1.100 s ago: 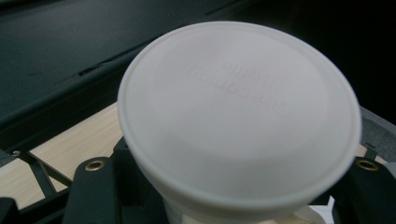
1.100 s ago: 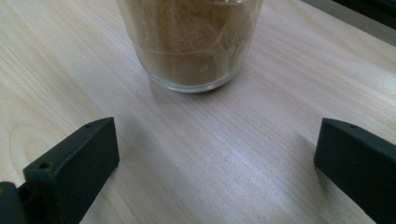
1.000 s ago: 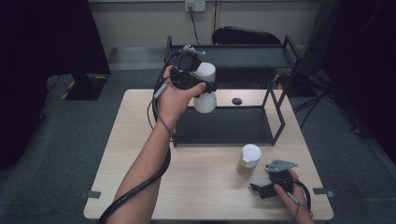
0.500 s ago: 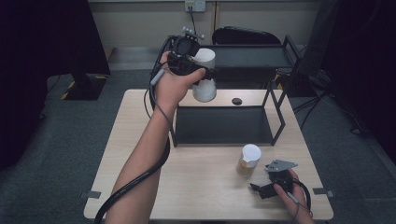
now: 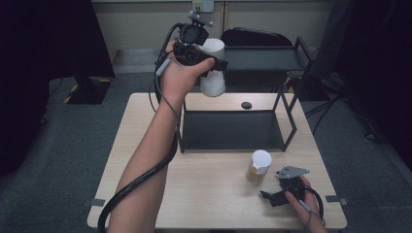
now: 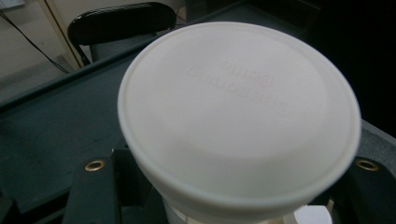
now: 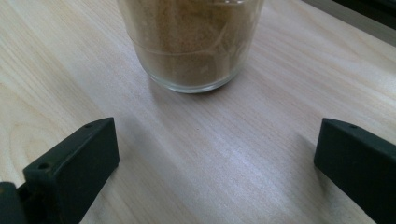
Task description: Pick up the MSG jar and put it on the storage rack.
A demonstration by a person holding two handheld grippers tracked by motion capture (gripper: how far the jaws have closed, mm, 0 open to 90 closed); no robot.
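Overhead, the left gripper has its fingers clenched on a white jar held above the black shelf, while the right gripper rests, fingers spread, on the tabletop near a lidded jar.

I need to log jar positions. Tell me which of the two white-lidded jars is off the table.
The jar clamped in the left gripper, raised above the black shelf. The other jar stands on the table near the right gripper.

A pale wooden desk stands on grey carpet. At its far side sits a dark metal shelf frame. Behind it — a cream wall with a socket, and a black chair back. Dark curtains hang at both sides — the light is dim, from overhead.
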